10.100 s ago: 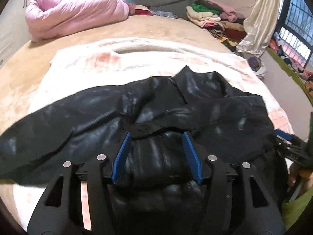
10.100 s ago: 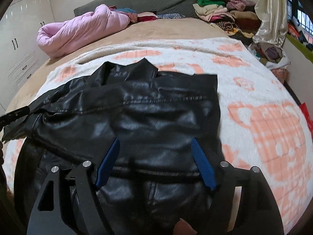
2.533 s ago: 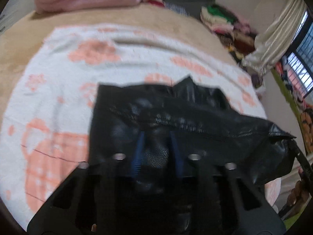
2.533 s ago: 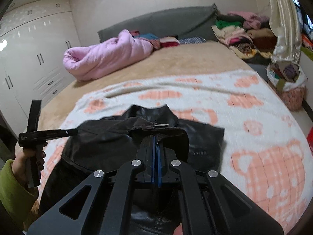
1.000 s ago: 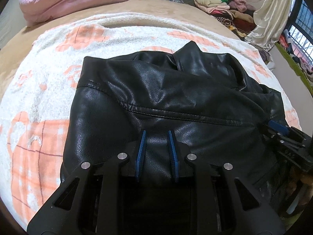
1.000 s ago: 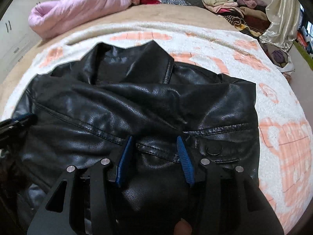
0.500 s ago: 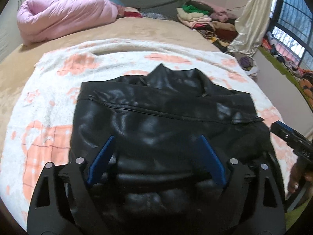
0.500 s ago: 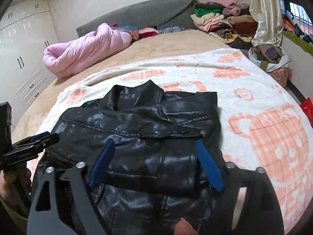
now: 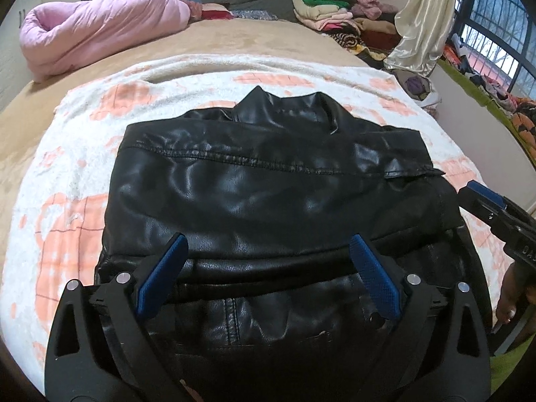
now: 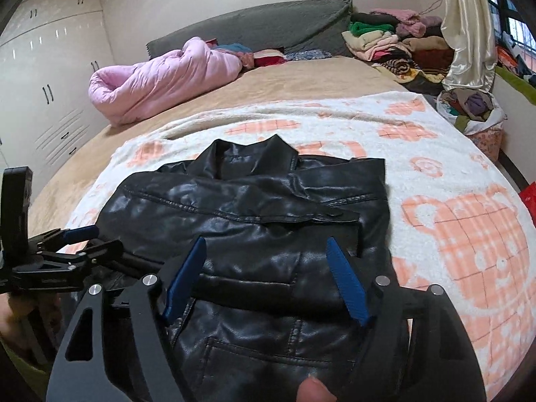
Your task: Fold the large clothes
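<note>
A black leather jacket (image 9: 268, 184) lies folded on the bed, collar at the far end and both sleeves laid across its body. It shows in the right wrist view too, as the jacket (image 10: 251, 201). My left gripper (image 9: 268, 239) hovers over the jacket's near half. Its jaws are wide and still opening, with nothing pinched between them. My right gripper (image 10: 265, 241) hangs over the same part from the other side. Its jaws are closing, still wide apart, and the pads do not press the leather. Each gripper appears in the other's view: right gripper (image 9: 485, 201), left gripper (image 10: 80, 234).
A white blanket with orange prints (image 9: 67, 167) lies under the jacket on the tan bed. At the head end are a pink duvet (image 10: 160, 80) and a pile of folded clothes (image 10: 385, 40). A basket of clothes (image 10: 475, 110) stands to the right, white wardrobes (image 10: 50, 83) to the left.
Both grippers have pulled back and up from the jacket. The left jaws went from narrow to wide. The right jaws widened, then narrowed a little. The jacket stays folded.
</note>
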